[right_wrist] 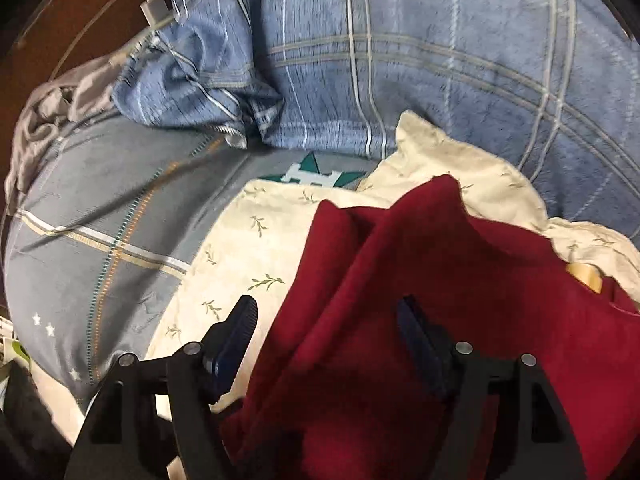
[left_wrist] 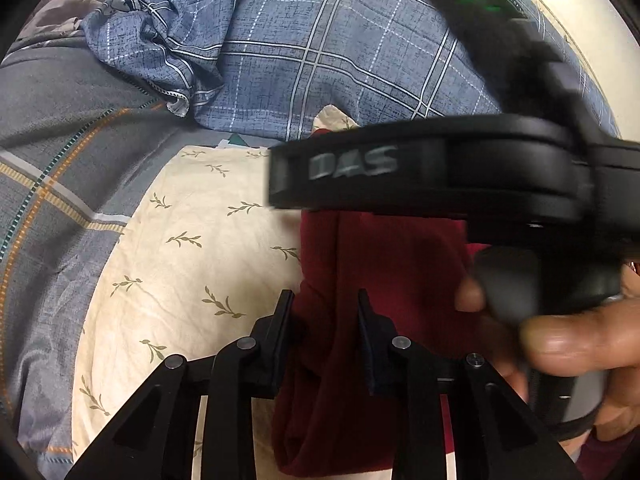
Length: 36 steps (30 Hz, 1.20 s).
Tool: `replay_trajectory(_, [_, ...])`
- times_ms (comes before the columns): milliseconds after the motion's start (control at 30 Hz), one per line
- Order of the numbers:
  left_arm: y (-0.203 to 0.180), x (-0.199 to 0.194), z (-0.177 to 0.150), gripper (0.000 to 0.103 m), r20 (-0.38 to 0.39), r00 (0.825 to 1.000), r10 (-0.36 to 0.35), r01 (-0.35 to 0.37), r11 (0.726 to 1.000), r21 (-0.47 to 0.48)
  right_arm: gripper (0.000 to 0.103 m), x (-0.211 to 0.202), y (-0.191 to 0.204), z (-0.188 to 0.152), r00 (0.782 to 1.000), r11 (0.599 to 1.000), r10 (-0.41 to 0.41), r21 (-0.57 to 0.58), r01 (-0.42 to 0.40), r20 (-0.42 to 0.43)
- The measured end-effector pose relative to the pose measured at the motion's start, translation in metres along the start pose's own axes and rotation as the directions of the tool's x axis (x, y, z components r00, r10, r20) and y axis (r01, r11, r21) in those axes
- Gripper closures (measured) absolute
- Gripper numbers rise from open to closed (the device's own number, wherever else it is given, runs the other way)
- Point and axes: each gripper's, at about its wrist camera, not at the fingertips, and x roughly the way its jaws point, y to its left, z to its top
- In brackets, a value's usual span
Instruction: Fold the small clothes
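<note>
A dark red garment (left_wrist: 384, 280) lies bunched on a cream cloth with a leaf print (left_wrist: 192, 264). My left gripper (left_wrist: 326, 304) is open, its fingers on either side of a fold of the red garment, not closed on it. The right gripper's black body (left_wrist: 420, 168) crosses the left wrist view above the garment, held by a hand (left_wrist: 568, 344). In the right wrist view the red garment (right_wrist: 420, 280) is rumpled under my right gripper (right_wrist: 328, 312), which is wide open with cloth between its fingers.
A blue checked pillow (left_wrist: 320, 48) lies beyond the cream cloth (right_wrist: 248, 240). A grey striped bedsheet (left_wrist: 60, 184) spreads to the left. A white charger cable (right_wrist: 152, 8) lies at the far left in the right wrist view. A tan object (right_wrist: 586, 276) pokes out at the garment's right edge.
</note>
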Motion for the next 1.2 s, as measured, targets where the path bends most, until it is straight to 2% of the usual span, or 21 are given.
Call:
replay_trajectory(33, [0.000, 0.000, 0.000, 0.076, -0.001, 1.000, 0.002, -0.002, 1.000, 0.002, 0.036, 0.003, 0.001, 0.000, 1.000, 1.000, -0.019, -0.012, 0.019, -0.001])
replay_trajectory(67, [0.000, 0.000, 0.000, 0.075, -0.002, 1.000, 0.003, -0.003, 1.000, 0.002, 0.055, 0.005, 0.001, -0.001, 0.999, 0.999, -0.044, -0.031, 0.044, 0.010])
replay_trajectory(100, [0.000, 0.001, 0.000, 0.075, -0.004, 1.000, 0.003, -0.003, 1.000, 0.003, 0.069, 0.003, 0.000, -0.003, 0.997, 0.997, -0.069, -0.044, 0.071, 0.040])
replay_trajectory(200, [0.002, 0.000, 0.001, 0.064, -0.010, 1.000, 0.002, -0.002, 1.000, -0.006, 0.081, -0.009, -0.008, -0.009, 0.994, 0.998, -0.042, -0.039, 0.046, 0.103])
replay_trajectory(267, [0.004, 0.000, 0.000, 0.049, -0.026, 1.000, 0.000, 0.000, 1.000, -0.016, 0.083, -0.018, -0.009, -0.013, 0.990, 0.998, -0.038, -0.045, 0.044, 0.135])
replay_trajectory(433, [0.003, -0.005, -0.005, 0.044, -0.025, 1.000, 0.010, -0.010, 1.000, -0.001, 0.086, -0.038, -0.020, -0.016, 0.985, 1.000, 0.013, -0.014, -0.011, 0.171])
replay_trajectory(500, [0.000, -0.006, -0.006, 0.047, -0.020, 1.000, 0.008, -0.008, 1.000, 0.003, 0.087, -0.044, -0.025, -0.018, 0.983, 0.999, 0.036, 0.001, -0.037, 0.180])
replay_trajectory(567, [-0.005, -0.010, -0.008, 0.071, -0.014, 1.000, -0.024, 0.024, 1.000, 0.014, 0.087, -0.050, -0.030, -0.021, 0.980, 0.998, 0.054, 0.015, -0.058, 0.190])
replay_trajectory(667, [-0.015, -0.024, -0.012, 0.080, 0.017, 0.999, -0.031, 0.031, 0.999, 0.041, 0.087, -0.064, -0.036, -0.026, 0.976, 0.998, 0.058, 0.023, -0.064, 0.208])
replay_trajectory(733, [-0.022, -0.034, -0.012, 0.082, 0.029, 0.997, -0.070, 0.069, 0.997, 0.025, 0.087, -0.075, -0.043, -0.030, 0.973, 0.997, 0.062, 0.029, -0.071, 0.221])
replay_trajectory(800, [-0.038, -0.045, -0.012, 0.082, 0.046, 0.994, -0.097, 0.095, 0.995, 0.040, 0.087, -0.090, -0.051, -0.035, 0.970, 0.998, 0.053, 0.028, -0.061, 0.239])
replay_trajectory(933, [-0.098, -0.061, -0.016, 0.082, 0.064, 0.993, -0.096, 0.082, 0.979, 0.187, 0.087, -0.128, -0.071, -0.049, 0.961, 1.000, -0.015, -0.003, 0.017, 0.275])
replay_trajectory(1067, [-0.170, -0.056, -0.020, 0.082, 0.018, 0.985, -0.171, 0.158, 0.942, 0.296, 0.087, -0.161, -0.105, -0.063, 0.946, 0.995, -0.101, 0.022, 0.099, 0.308])
replay_trajectory(1200, [-0.219, -0.037, -0.027, 0.083, -0.036, 0.973, -0.229, 0.227, 0.908, 0.352, 0.088, -0.183, -0.161, -0.082, 0.930, 0.980, -0.195, 0.098, 0.172, 0.311])
